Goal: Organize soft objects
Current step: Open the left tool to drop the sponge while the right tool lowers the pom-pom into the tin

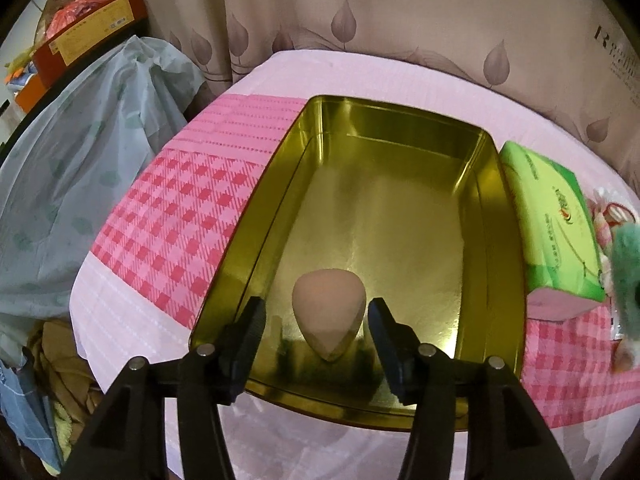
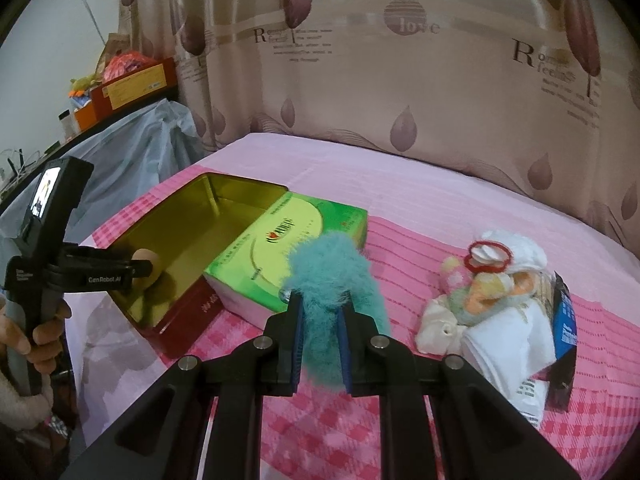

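A gold-lined tin box (image 1: 492,208) with red outer walls (image 2: 188,316) lies open on the pink checked cloth. A beige egg-shaped makeup sponge (image 1: 326,312) rests on the tin's floor at its near end. My left gripper (image 1: 318,312) is open, its fingers on either side of the sponge without touching it; it also shows in the right wrist view (image 2: 142,270). My right gripper (image 2: 320,312) is shut on a teal fluffy pom-pom (image 2: 334,272), held above the cloth to the right of the tin. The pom-pom shows at the left wrist view's right edge (image 1: 626,256).
A green tissue pack (image 2: 288,248) lies against the tin's right side (image 1: 548,216). A pile of soft things (image 2: 488,300), white cloths, a red hair tie and a blue packet, sits at the right. A curtain hangs behind; a blue-covered heap (image 1: 80,176) stands at the left.
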